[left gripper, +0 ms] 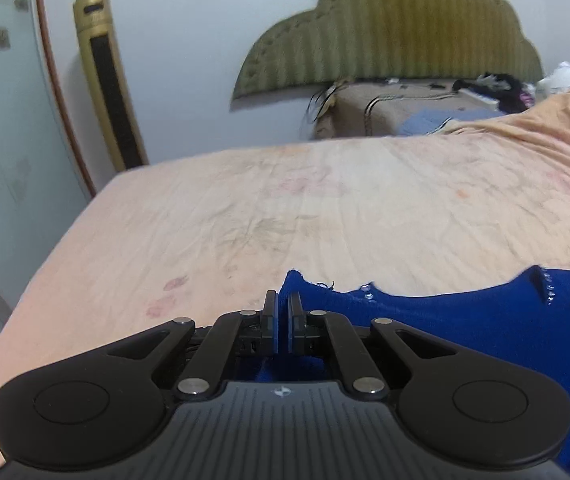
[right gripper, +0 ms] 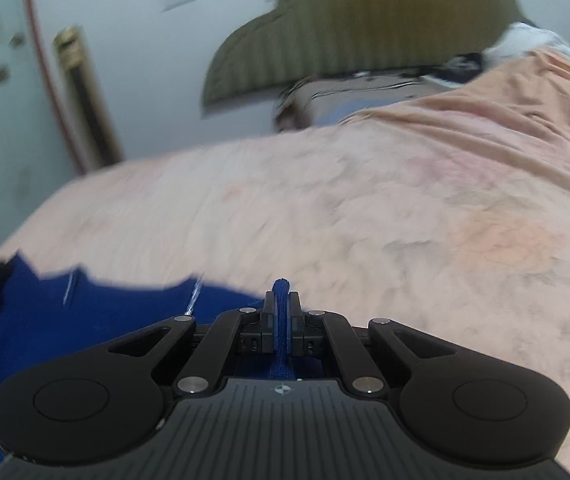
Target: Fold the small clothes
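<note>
A: State the left gripper (left gripper: 283, 304).

B: Clenched. In the left wrist view its two pads stand almost together at lower centre of the frame. A corner of the blue garment (left gripper: 485, 320) rises just above and to the right of the tips, and blue cloth shows under the linkage. Whether the pads pinch cloth cannot be told; the narrow slot between them looks dark blue.

A: State the right gripper (right gripper: 283, 304).

B: Grasping the garment (right gripper: 85, 320). In the right wrist view a rolled edge of blue knit runs up between the pads and pokes out above the tips, at lower centre of the frame. The pads press it from both sides.

A: Location of the garment?

B: On the bed (left gripper: 325, 200), at the near edge. In the left view it spreads from the tips to the lower right of the frame; a row of small shiny studs shows along its edge. In the right view it fills the lower left of the frame.

A: Surroundings?

B: The sheet is peach, creased and faintly patterned. A green headboard (left gripper: 397, 32) stands at upper centre and right, against a white wall. A gold tower fan (left gripper: 105, 80) stands at upper left. The right view is blurred.
</note>
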{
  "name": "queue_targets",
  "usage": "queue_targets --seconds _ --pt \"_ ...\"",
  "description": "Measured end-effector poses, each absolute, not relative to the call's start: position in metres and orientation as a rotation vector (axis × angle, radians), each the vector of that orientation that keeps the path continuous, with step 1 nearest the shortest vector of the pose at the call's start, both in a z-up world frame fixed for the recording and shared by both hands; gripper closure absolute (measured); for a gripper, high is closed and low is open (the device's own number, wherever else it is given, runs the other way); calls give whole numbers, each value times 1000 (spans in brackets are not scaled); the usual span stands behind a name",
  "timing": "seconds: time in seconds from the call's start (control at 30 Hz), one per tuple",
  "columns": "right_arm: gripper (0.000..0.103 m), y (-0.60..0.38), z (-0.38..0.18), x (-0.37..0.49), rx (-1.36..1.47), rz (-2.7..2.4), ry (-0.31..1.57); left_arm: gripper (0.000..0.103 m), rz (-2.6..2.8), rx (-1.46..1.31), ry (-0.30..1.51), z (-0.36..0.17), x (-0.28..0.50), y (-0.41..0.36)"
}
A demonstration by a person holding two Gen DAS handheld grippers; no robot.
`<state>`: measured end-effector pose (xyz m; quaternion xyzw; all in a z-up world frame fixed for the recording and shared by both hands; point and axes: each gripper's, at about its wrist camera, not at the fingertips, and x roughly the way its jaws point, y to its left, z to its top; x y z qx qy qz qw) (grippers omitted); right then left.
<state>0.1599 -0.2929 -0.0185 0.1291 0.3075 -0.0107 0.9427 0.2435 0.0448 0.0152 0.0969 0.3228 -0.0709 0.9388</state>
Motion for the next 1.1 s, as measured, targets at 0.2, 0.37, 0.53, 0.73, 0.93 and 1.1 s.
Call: queue_targets --seconds 0.2,0.37,0.53,0.73,0.93,1.1 --pt "62 -277 -31 157 134 -113 689 98 -84 303 732 -14 248 28" --pt "31 -254 2 100 67 -61 541 93 -33 367 680 3 217 29" --pt "24 -216 -20 83 -72 64 618 33 -26 308 679 13 182 35" --pt "22 -235 -29 77 34 -80 671 28 16 387 668 -7 144 26" --pt "10 -217 -35 62 -24 -26 676 29 31 378 672 -15 135 25" --pt "0 -218 -50 59 2 -52 689 29 33 369 676 -19 131 28"
